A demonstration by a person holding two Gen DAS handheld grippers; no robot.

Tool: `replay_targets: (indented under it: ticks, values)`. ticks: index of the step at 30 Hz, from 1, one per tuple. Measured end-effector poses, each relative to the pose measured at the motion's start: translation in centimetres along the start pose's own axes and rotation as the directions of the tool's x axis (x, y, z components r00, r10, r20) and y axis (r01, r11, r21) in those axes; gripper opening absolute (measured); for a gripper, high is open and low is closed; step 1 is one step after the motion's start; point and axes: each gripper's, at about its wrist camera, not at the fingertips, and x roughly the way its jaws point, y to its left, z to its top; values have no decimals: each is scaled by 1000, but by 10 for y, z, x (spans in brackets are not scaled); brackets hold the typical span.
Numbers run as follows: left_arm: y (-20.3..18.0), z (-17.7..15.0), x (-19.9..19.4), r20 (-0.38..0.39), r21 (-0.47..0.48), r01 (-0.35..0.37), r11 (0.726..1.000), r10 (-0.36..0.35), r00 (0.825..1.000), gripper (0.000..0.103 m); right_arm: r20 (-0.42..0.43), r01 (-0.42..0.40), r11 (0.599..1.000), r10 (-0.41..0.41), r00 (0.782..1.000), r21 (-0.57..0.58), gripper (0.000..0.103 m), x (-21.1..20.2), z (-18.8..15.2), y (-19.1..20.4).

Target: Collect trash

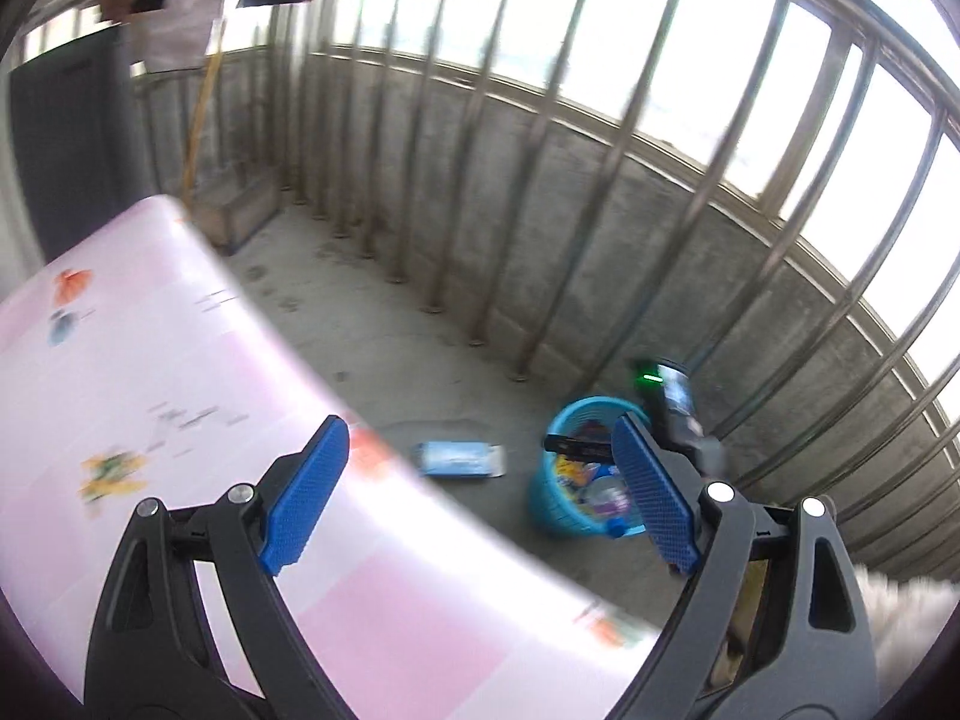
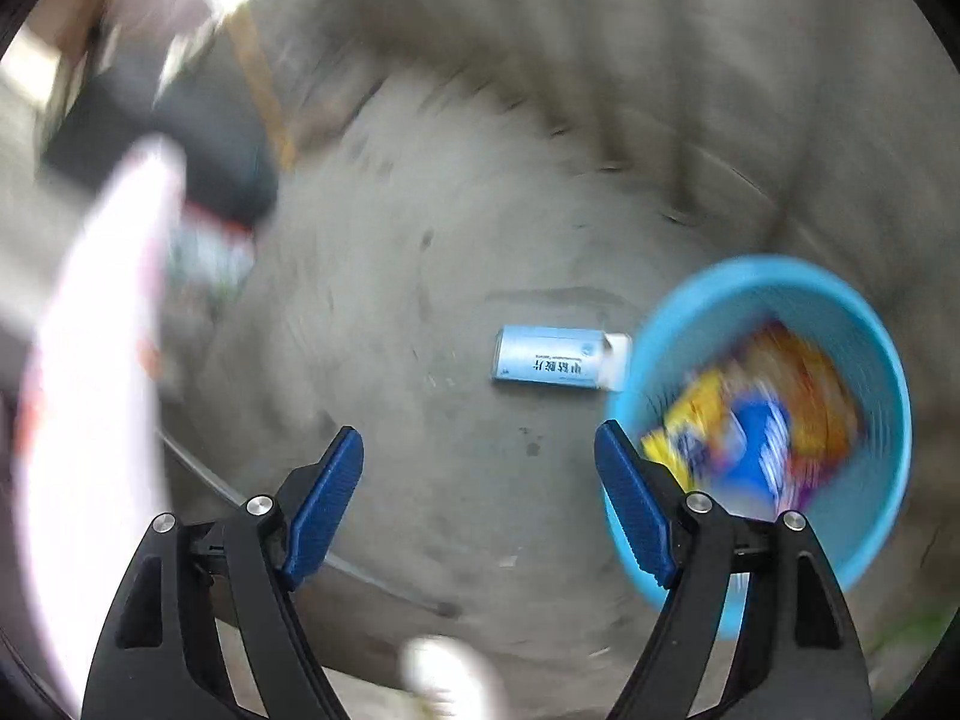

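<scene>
Concrete floor (image 2: pixel 456 276), bounded on the far side by a low concrete wall (image 1: pixel 600 228) topped with metal bars (image 1: pixel 540 138). The pink counter (image 1: pixel 180 396) fills the left of your left view; its curved edge runs diagonally, with open floor beyond it toward the wall.

Blue bin (image 2: pixel 864 324) stands on the floor near the base of the bars, upright, mouth open, with bright wrappers (image 2: pixel 756 426) inside; details blurred. A light blue carton (image 2: pixel 552 363) lies flat on the floor just beside the bin's rim, on its left in the right wrist view; whether they touch cannot be told. Bare floor lies around the carton on its other sides.

Your left hand-held gripper (image 1: pixel 480 486) is spread wide, nothing between its pads, angled down over the counter edge toward the bin.

Your right hand-held gripper (image 2: pixel 480 504) is also spread wide and empty, pointing steeply down at the floor. Its right pad (image 2: pixel 630 516) overlaps the bin's near rim in view; the carton sits beyond the fingertips. This view is heavily smeared.
</scene>
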Motion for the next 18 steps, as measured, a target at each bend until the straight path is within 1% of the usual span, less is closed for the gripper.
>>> replay_targets:
  ticks: [1,2,3,4,5,6,8,9,10,12,14,15,16,18]
  values:
    - [15,-6,-10,1,-18,-25,1000,25,1000,85,-40,47,994,-51,998,-101,82,26,10,16]
    - [28,-10,-19,1,-35,-46,998,46,999,85,-77,80,976,-98,992,-204,83,53,18,32]
    - [44,-16,-30,4,-60,-74,995,74,997,85,-96,94,958,-123,988,-269,85,71,21,42]
    - [61,-22,-42,9,-92,-104,990,105,994,85,-121,114,925,-168,978,-362,87,98,25,55]
    - [73,-27,-51,13,-120,-129,984,131,991,85,-141,140,880,-226,964,-453,88,127,28,67]
    - [89,-34,-64,21,-157,-160,975,165,986,86,-146,162,839,-274,951,-520,88,152,30,76]
    - [115,-45,-87,31,-226,-219,949,232,972,89,-152,182,780,-334,930,-599,91,189,30,87]
    - [128,-51,-98,34,-264,-252,931,270,962,89,-165,187,734,-379,911,-652,94,220,29,92]
    - [139,-57,-109,37,-298,-279,913,303,952,90,-176,187,709,-406,897,-680,94,239,27,93]
    - [162,-68,-131,39,-364,-322,874,359,932,91,-199,195,664,-469,860,-722,94,282,25,91]
    - [178,-76,-146,35,-420,-349,838,399,916,92,-191,226,637,-516,835,-737,94,311,26,87]
    - [186,-80,-153,32,-447,-360,819,417,908,93,-192,234,640,-523,830,-732,94,319,28,84]
    - [193,-83,-158,25,-469,-370,802,431,902,93,-204,240,652,-528,824,-720,94,331,31,80]
    - [203,-88,-163,12,-502,-385,774,451,892,93,-220,249,661,-542,811,-708,96,349,33,75]
